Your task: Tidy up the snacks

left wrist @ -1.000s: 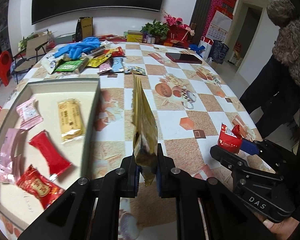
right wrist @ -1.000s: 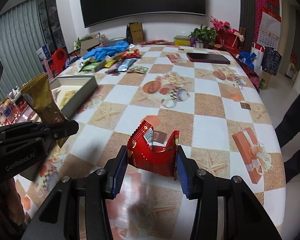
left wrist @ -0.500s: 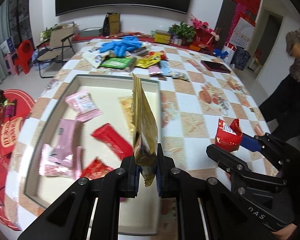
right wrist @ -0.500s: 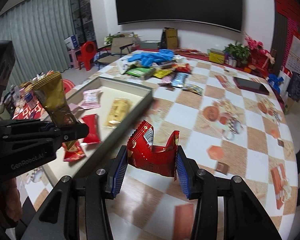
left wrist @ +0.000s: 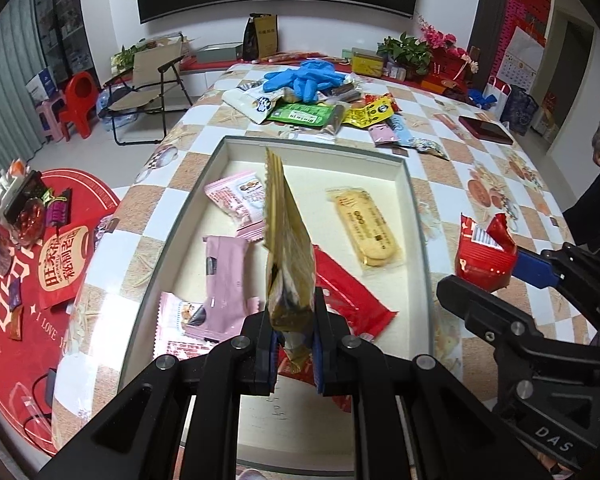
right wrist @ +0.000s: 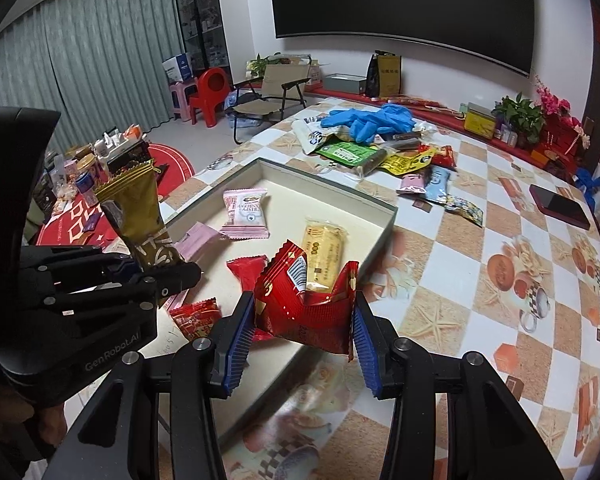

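Gold foil catches the light: the left gripper (left wrist: 294, 344) has its jaws closed tight on the bottom edge of a gold snack packet (left wrist: 286, 248), holding it upright above the near half of a shallow cream tray (left wrist: 316, 146). The right gripper (right wrist: 304, 330) has its jaws partly closed, squeezing a crumpled red snack packet (right wrist: 306, 304) over the tray's near right rim. Several snacks already lie inside the tray: two pink packets, a yellow biscuit bar (left wrist: 366, 232) and red wrappers. Beyond the tray's far rim, a loose pile of snacks (left wrist: 320, 110) sits unsorted on the checked tablecloth beside blue gloves (left wrist: 304, 78). The job looks roughly half done; both held packets have yet to be dropped in.
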Action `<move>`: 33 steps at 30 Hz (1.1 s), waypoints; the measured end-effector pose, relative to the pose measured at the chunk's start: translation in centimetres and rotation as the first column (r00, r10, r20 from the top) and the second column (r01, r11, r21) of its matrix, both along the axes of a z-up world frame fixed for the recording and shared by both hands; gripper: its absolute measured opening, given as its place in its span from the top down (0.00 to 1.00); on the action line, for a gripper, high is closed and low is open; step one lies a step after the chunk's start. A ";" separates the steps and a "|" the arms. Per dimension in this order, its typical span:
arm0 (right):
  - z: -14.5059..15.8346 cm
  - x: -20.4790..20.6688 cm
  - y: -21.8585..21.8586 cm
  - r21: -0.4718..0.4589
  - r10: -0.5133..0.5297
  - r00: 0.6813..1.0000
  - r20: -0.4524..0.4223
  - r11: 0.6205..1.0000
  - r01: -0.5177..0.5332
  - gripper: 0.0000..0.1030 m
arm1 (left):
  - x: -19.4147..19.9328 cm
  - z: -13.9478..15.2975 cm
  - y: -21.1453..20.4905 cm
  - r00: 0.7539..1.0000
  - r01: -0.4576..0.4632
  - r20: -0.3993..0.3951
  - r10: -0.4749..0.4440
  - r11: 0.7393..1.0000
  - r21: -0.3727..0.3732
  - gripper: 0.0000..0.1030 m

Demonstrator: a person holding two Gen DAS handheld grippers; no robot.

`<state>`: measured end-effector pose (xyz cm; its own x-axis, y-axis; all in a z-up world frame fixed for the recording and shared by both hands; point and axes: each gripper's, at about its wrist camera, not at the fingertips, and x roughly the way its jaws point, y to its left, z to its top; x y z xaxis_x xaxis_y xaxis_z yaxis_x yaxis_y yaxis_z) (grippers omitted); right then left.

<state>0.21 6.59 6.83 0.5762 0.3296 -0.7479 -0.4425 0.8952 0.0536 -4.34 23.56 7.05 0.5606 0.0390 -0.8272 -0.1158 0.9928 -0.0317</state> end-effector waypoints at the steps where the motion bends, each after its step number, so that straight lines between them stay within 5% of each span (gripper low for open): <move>1: 0.0 0.0 0.3 -0.004 0.003 1.000 -0.002 1.000 -0.003 0.53 | 0.1 -0.1 0.2 1.000 -0.001 -0.004 0.001 1.000 0.001 0.87; 33: 0.1 2.2 4.4 0.000 -0.004 0.999 -0.035 1.000 0.004 0.53 | 0.5 -1.4 3.3 0.999 -0.010 -0.047 0.009 1.000 -0.022 0.87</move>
<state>2.37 10.97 6.93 0.5512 0.3276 -0.7674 -0.4370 0.8968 0.0689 -3.85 26.90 5.66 0.5210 0.0259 -0.8532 -0.1274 0.9907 -0.0477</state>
